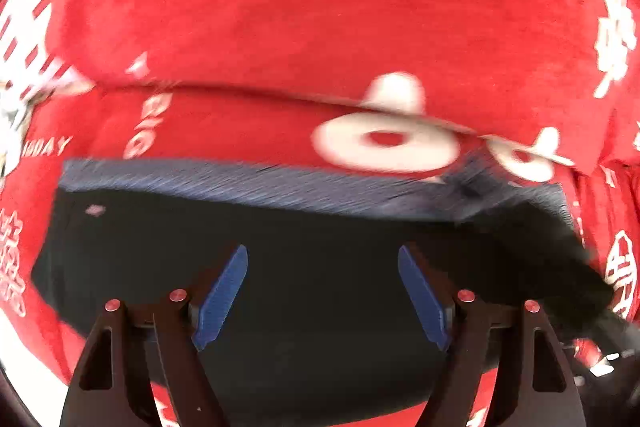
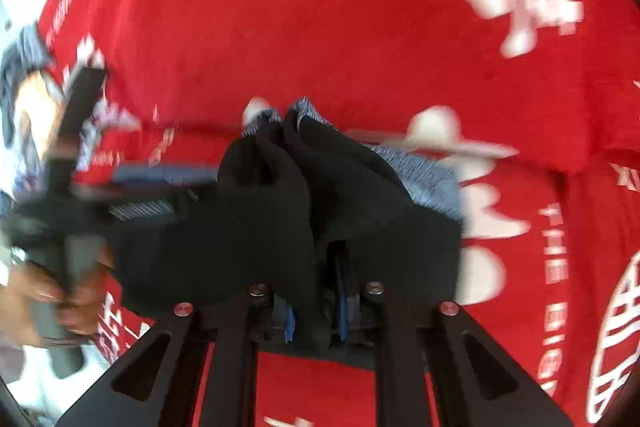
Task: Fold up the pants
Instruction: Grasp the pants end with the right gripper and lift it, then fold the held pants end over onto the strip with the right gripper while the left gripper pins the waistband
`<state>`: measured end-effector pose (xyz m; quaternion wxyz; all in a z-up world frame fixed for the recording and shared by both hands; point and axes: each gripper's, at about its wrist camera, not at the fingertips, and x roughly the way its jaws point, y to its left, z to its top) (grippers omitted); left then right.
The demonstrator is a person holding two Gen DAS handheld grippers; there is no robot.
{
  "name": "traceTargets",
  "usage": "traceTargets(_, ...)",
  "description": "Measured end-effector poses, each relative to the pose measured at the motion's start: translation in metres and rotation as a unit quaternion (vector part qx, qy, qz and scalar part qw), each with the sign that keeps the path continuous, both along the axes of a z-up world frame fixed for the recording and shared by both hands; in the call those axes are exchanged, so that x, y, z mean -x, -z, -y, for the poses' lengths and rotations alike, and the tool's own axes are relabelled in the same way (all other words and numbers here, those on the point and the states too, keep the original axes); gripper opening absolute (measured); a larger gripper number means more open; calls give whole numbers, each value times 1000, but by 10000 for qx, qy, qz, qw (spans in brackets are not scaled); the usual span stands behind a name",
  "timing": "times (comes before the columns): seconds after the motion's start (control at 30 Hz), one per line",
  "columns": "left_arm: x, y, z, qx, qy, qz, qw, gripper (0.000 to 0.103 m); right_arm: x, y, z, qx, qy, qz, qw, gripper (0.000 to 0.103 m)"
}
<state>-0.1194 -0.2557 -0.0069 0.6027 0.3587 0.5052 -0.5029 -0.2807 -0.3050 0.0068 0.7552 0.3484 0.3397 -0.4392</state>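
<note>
Clearly, the pants point(image 1: 260, 267) are dark, nearly black, with a greyish-blue inner side showing along the far edge, and they lie on a counter covered with a red cloth point(image 1: 300, 7) that carries white printed letters and signs. In the left wrist view the left gripper point(image 1: 322, 291) hangs over the flat dark fabric with its 2 blue fingers point(image 1: 222, 297) spread wide and nothing between them, so it is released; I judge it waits above the cloth, ready to press or to take a new edge.

In the right wrist view the right gripper point(image 2: 314, 311) is clenched on a bunch of the pants point(image 2: 320, 195): the fabric rises between the narrow blue pads and stands up in thick folds in front of the camera, with the lighter inner side turned out on the far right. It is probably held so because this edge is being carried over the rest for the fold.

At the left of this view a hand point(image 2: 52, 299) holds the other gripper's handle. Both views are blurred, so finer details I cannot tell.
</note>
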Motion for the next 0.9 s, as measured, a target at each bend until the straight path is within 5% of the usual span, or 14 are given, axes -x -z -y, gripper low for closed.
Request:
traceTargets(0.13,-29,11,-13,-189,-151,-191,9995,79,-66,36,-18,158,-431,-1319,9902,28)
traceTargets(0.2,-32,11,-18,-208,-151,-373,9990,79,-79,24,-34,411,-697,-1600,9838,58)
traceTargets(0.33,-18,-3,-26,-216,24,-1069,9940,79,-39,-8,-46,-281,-724,1,9970,67)
traceTargets(0.4,-10,-1,-26,-281,195,-1590,9867,79,10,-4,-40,-1033,-15,1153,9879,67)
traceTargets(0.5,13,12,-22,-489,471,-2395,9685,79,75,34,-29,-2196,1143,2655,9318,67)
traceTargets(0.57,32,25,-16,-628,602,-2530,9635,79,102,60,-24,-2632,1651,3348,8896,67)
traceTargets(0.63,45,34,-13,-774,671,-2518,9623,79,110,73,-20,-2761,1793,3593,8732,66)
traceTargets(0.67,51,37,-12,-815,711,-2468,9630,79,112,78,-18,-2762,1851,3662,8691,65)
traceTargets(0.73,60,36,-13,-836,790,-2331,9656,45,112,80,-20,-2734,1912,3810,8623,60)
traceTargets(0.77,64,37,-11,-879,826,-2185,9683,41,111,83,-17,-2777,1993,3884,8558,50)
traceTargets(0.8,66,37,-9,-901,856,-2068,9705,35,111,87,-20,-2822,2088,3898,8514,20)
traceTargets(0.83,66,32,-10,-884,840,-2000,9722,31,113,92,-18,-2901,2227,3852,8473,6)
traceTargets(0.9,62,19,-14,-717,822,-1933,9751,31,109,92,-16,-2986,2386,4026,8318,5)
